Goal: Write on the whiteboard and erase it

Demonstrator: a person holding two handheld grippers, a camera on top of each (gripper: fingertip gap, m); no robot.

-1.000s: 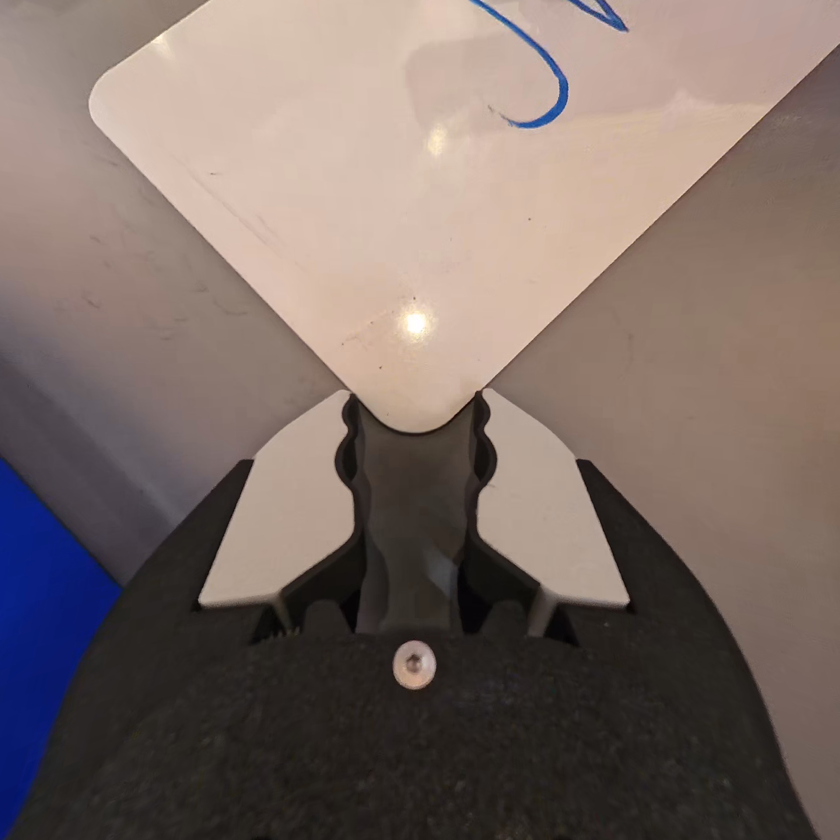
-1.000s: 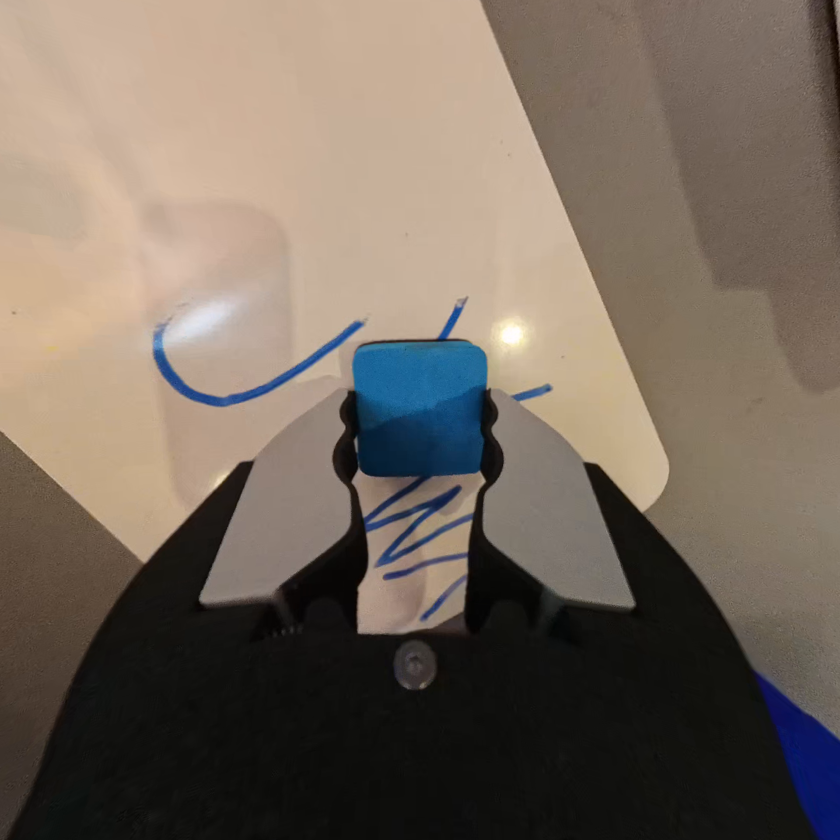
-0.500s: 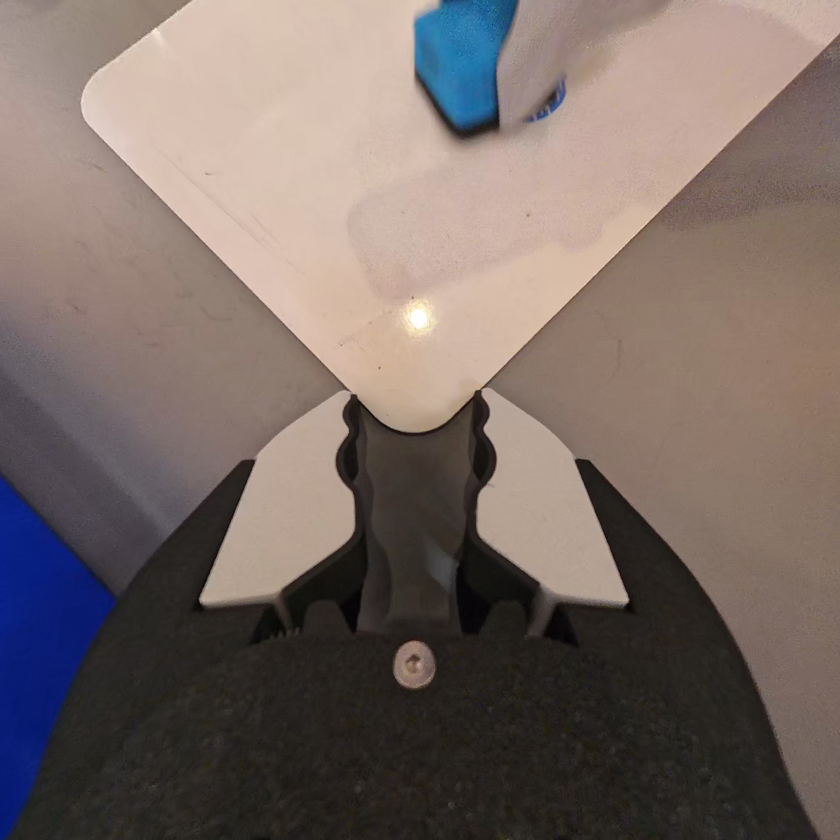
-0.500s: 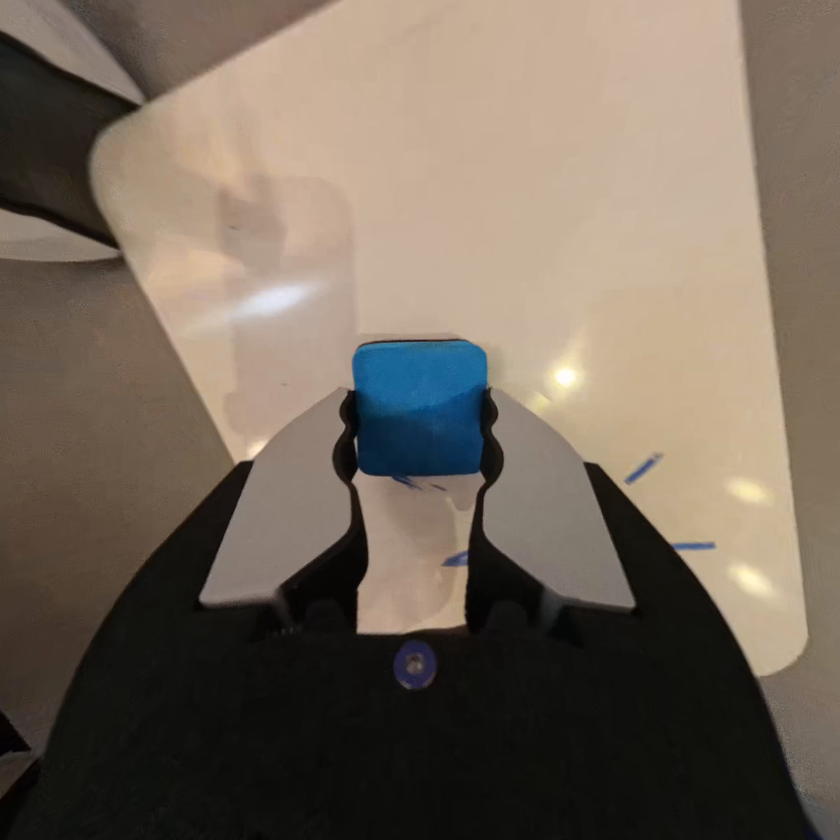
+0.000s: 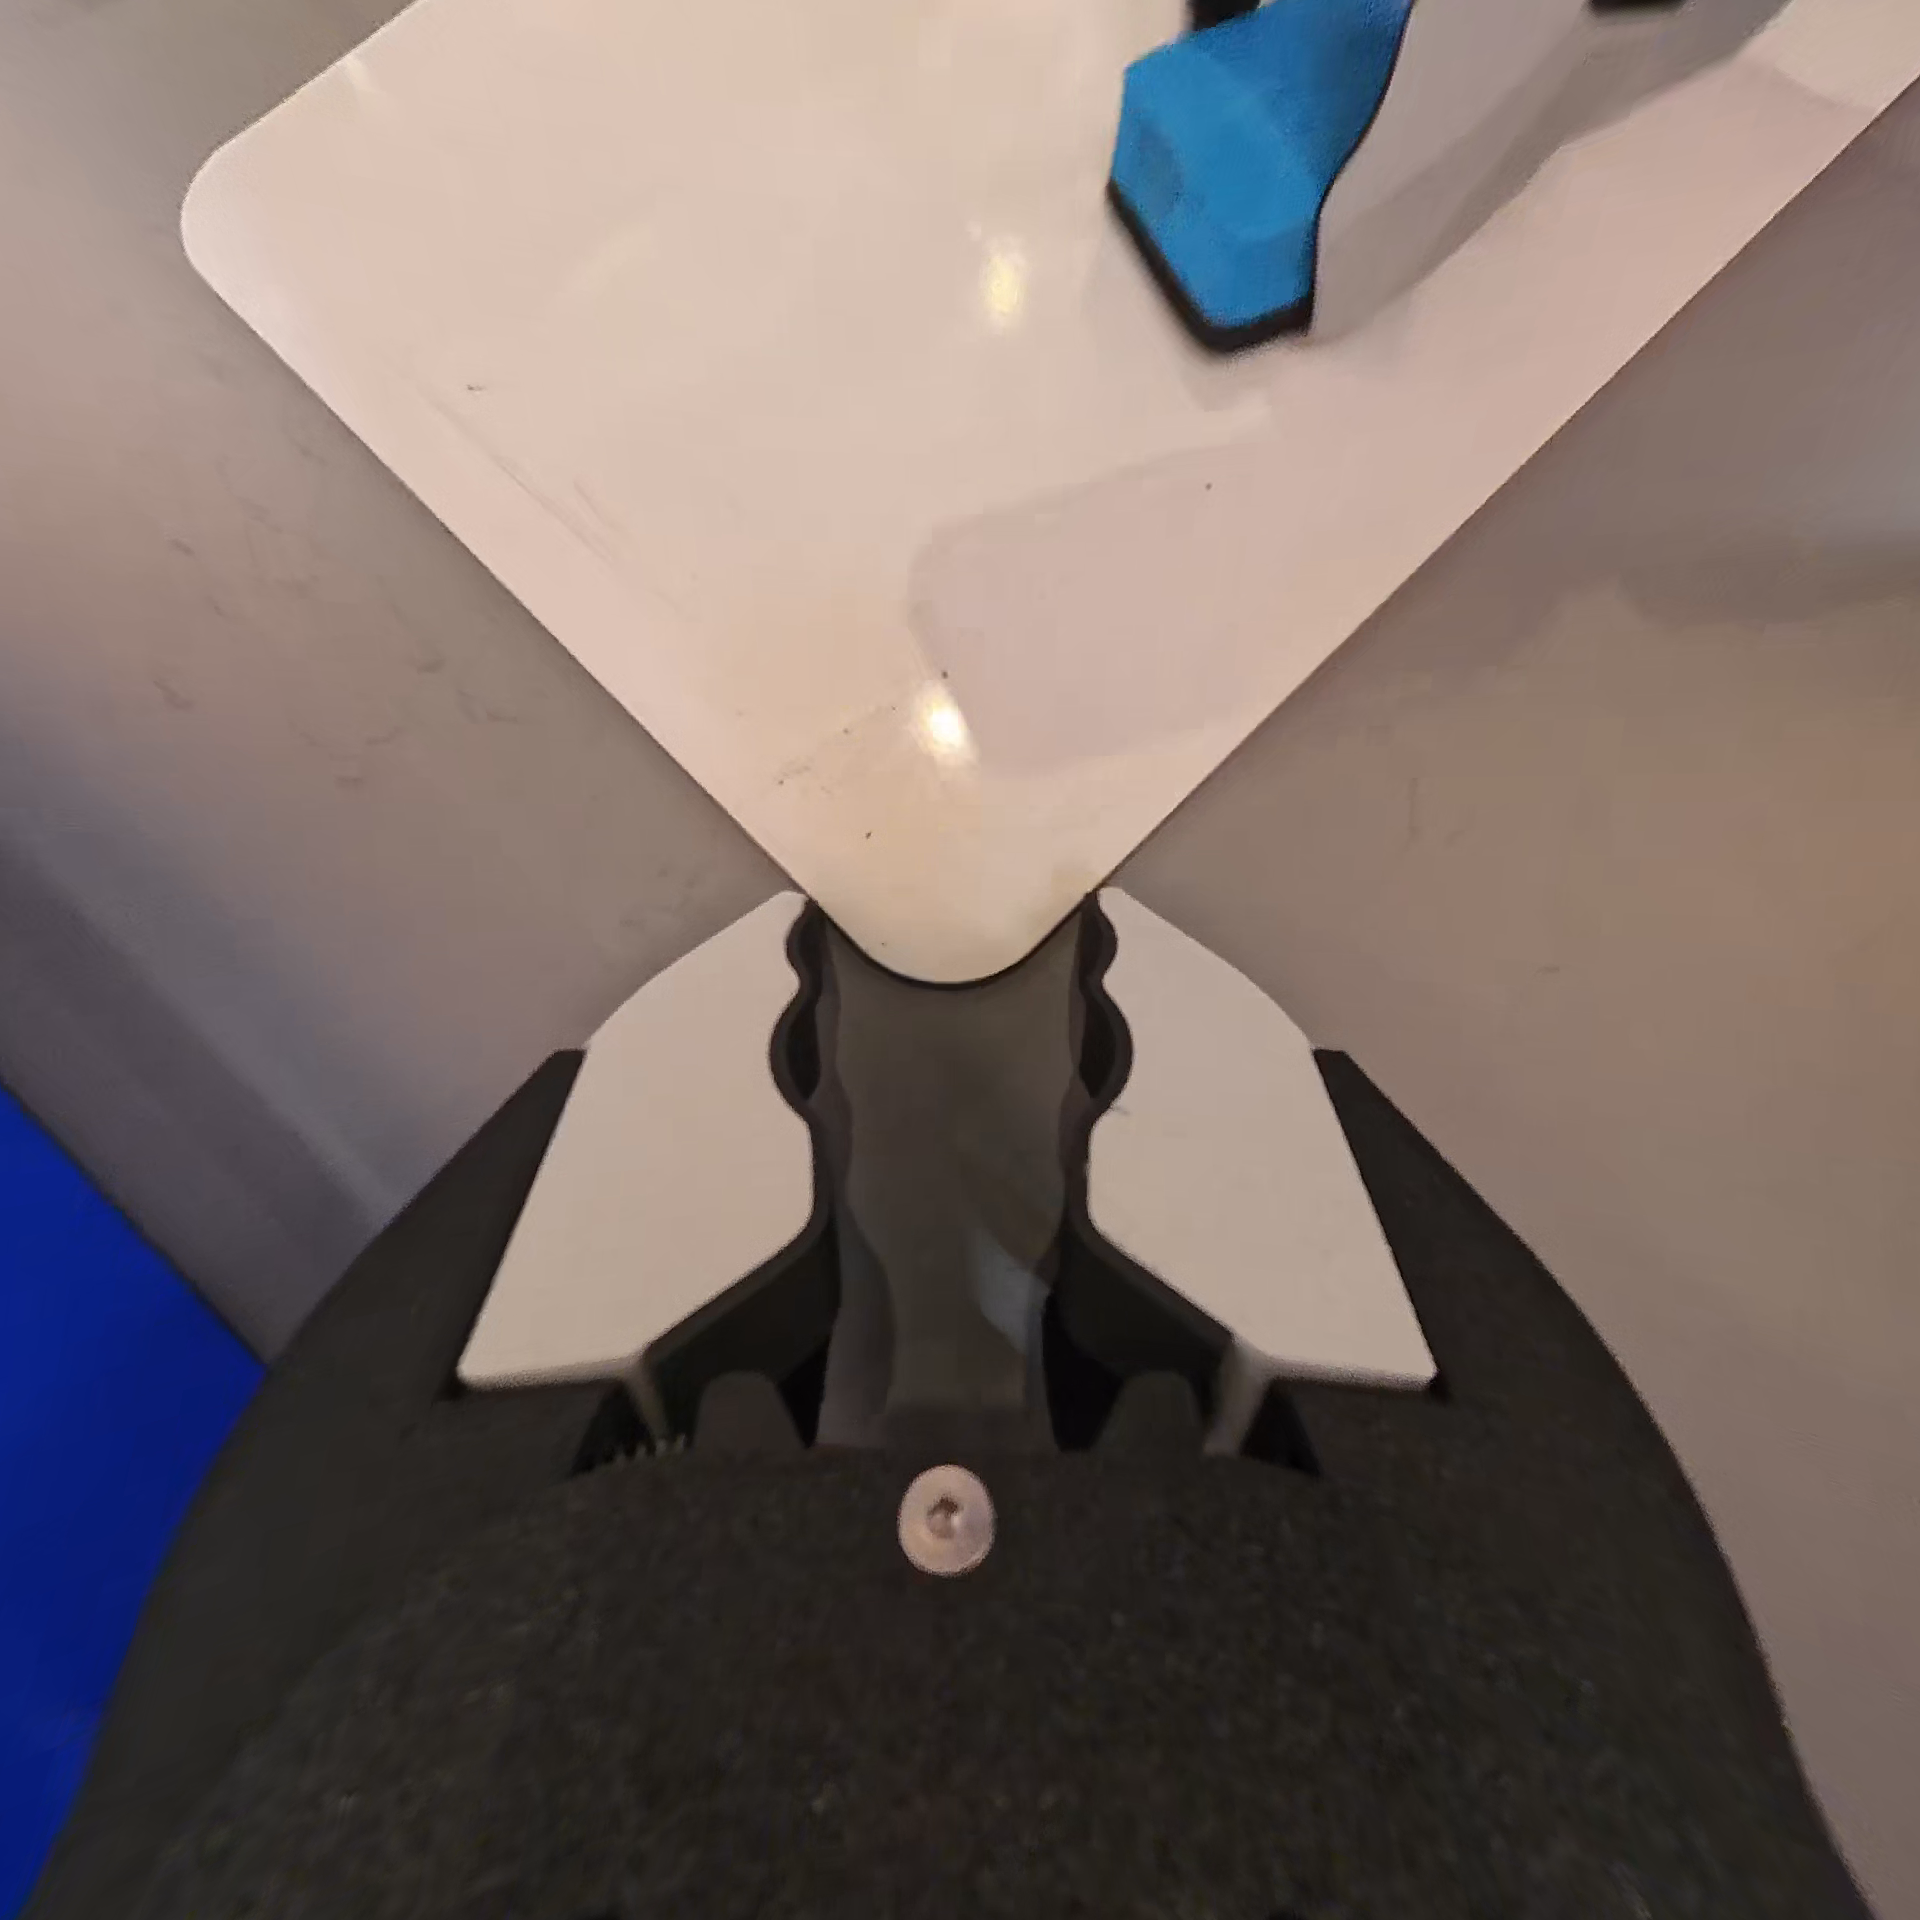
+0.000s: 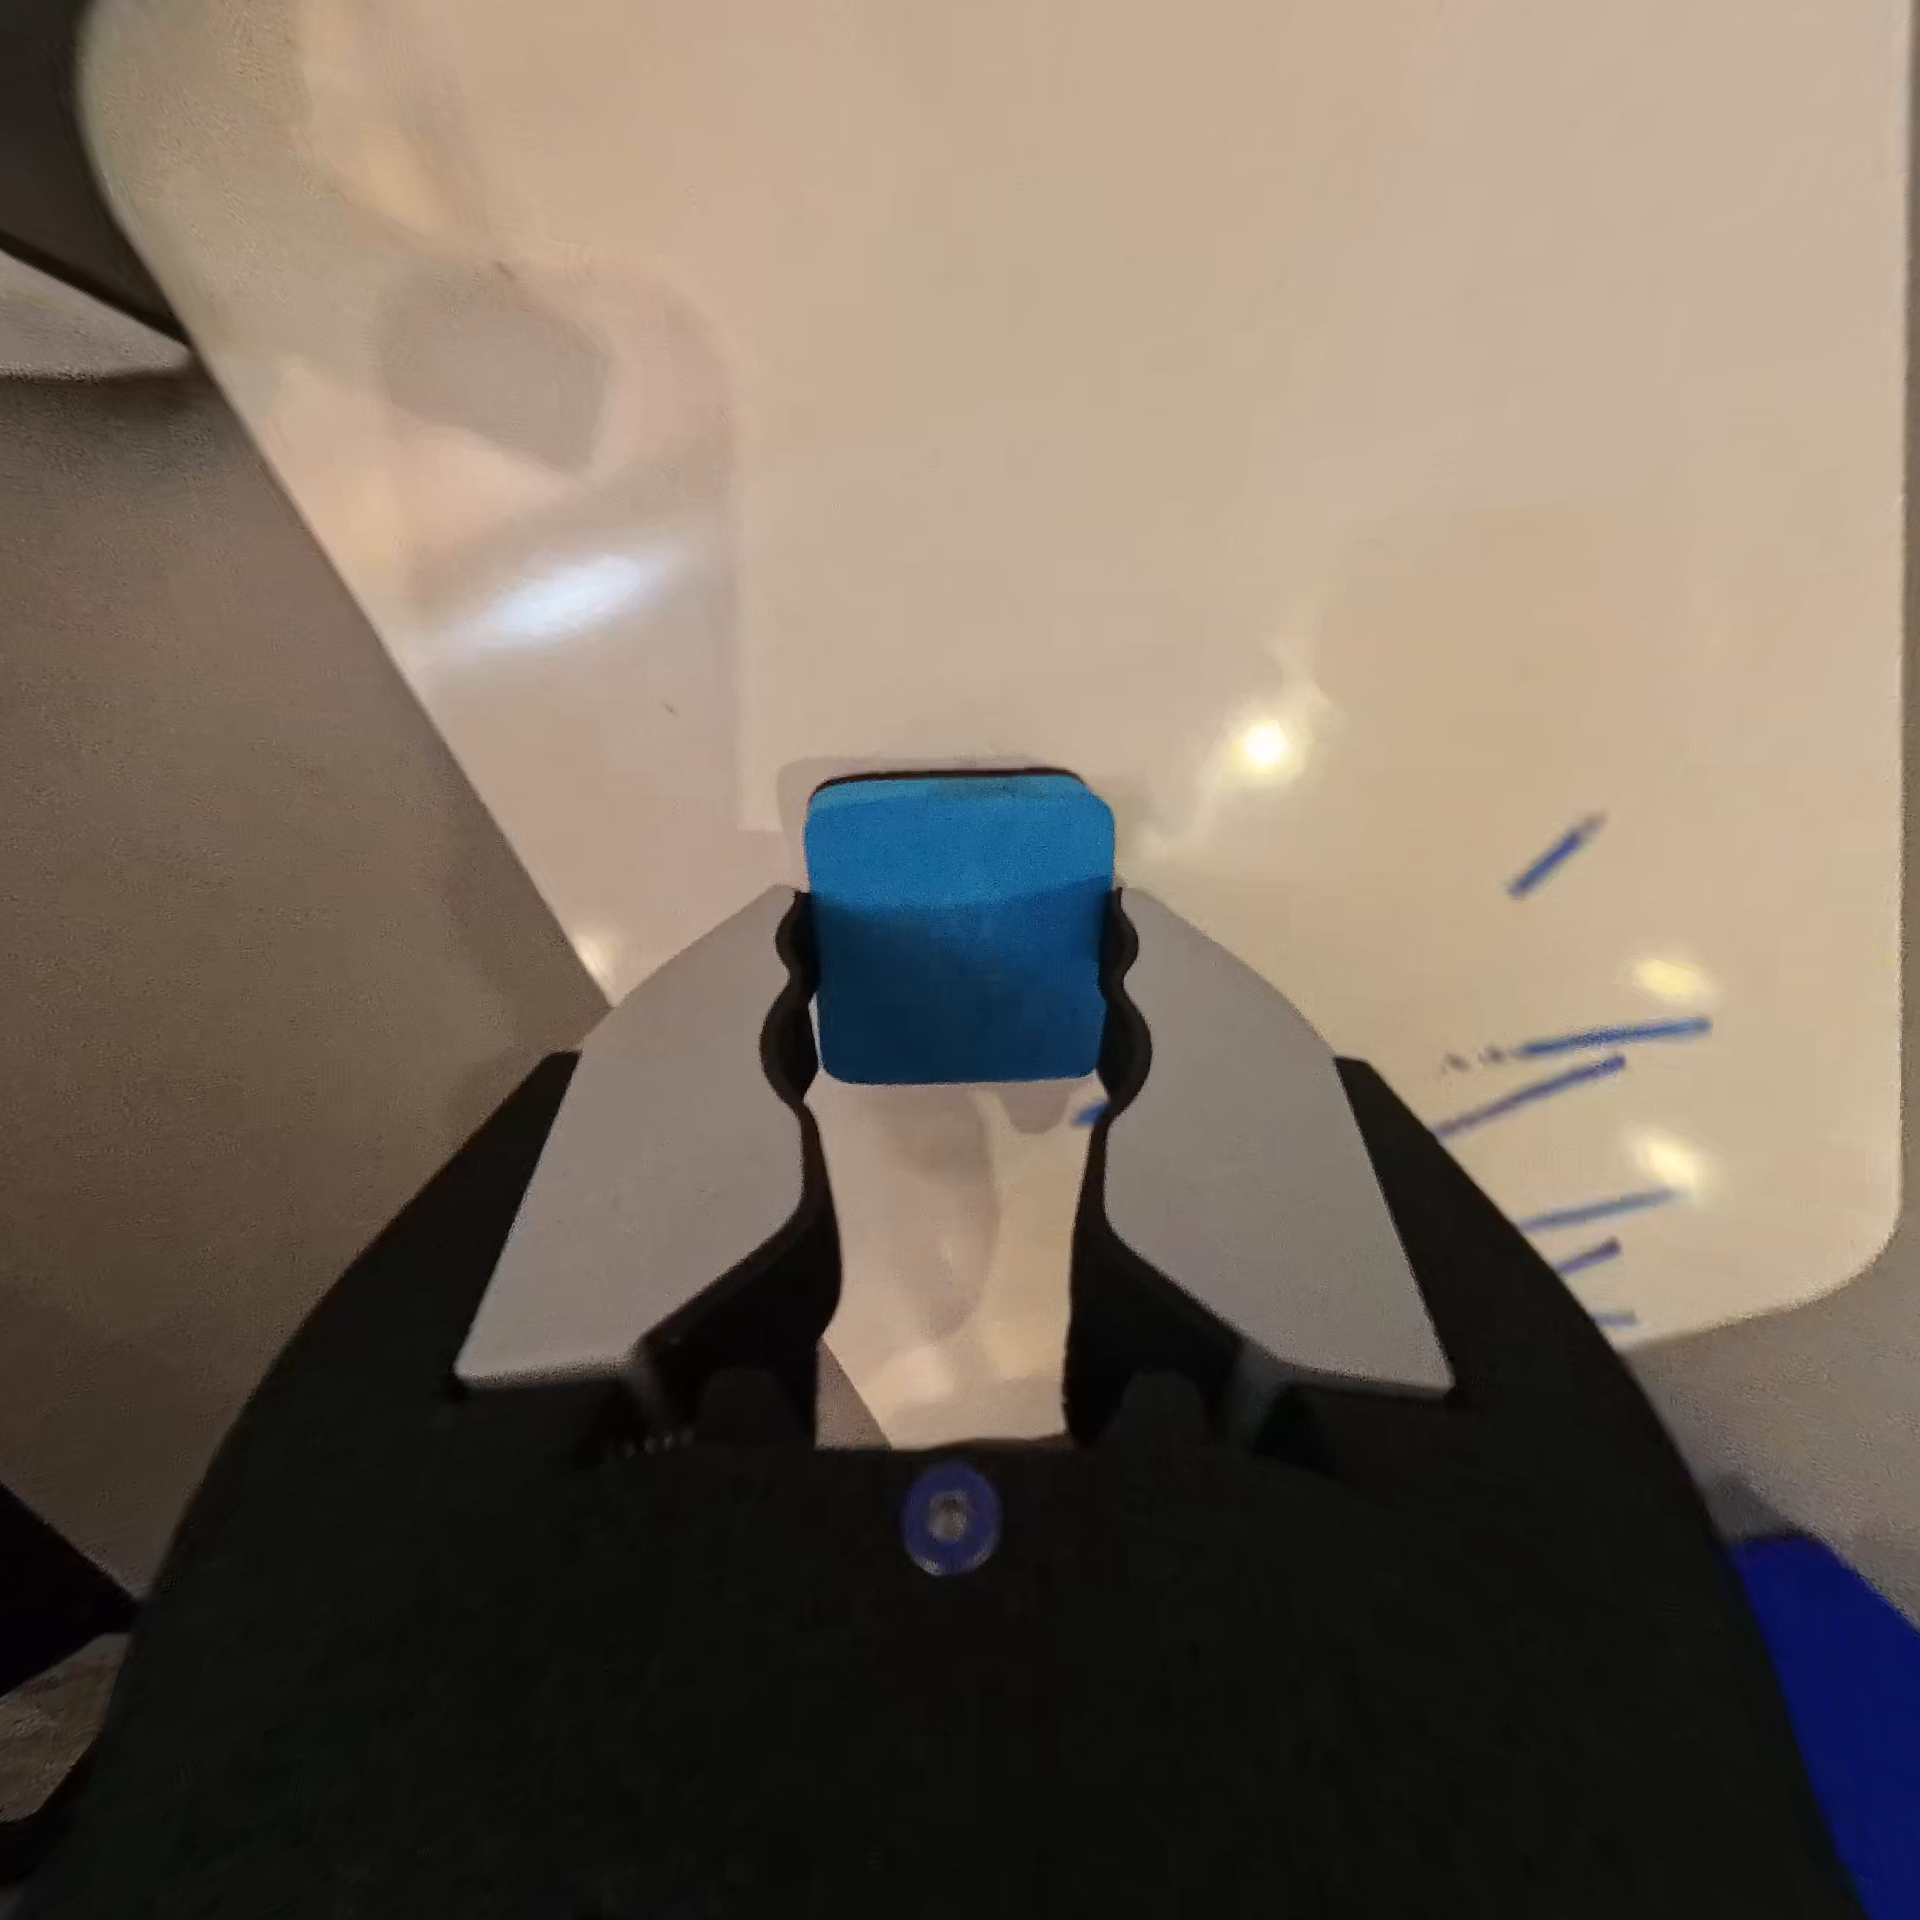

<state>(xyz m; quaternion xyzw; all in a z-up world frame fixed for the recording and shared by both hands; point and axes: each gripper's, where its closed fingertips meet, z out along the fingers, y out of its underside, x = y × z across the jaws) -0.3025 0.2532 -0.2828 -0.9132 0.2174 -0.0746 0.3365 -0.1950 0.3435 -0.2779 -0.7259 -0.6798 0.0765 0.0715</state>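
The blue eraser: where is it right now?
The blue eraser is clamped in the right tongs, pressed on the whiteboard. In the left wrist view it shows top right, over the board's far part.

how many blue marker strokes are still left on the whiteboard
About 7 short blue marker strokes, fanned along the whiteboard edge right of the right gripper and its eraser; more may hide beneath them.

Each tool (image 5: pixel 945 935) (image 6: pixel 951 935) has a rough black body, pale grey wavy-edged fingers (image 5: pixel 686 1143) and one round screw (image 5: pixel 945 1519).
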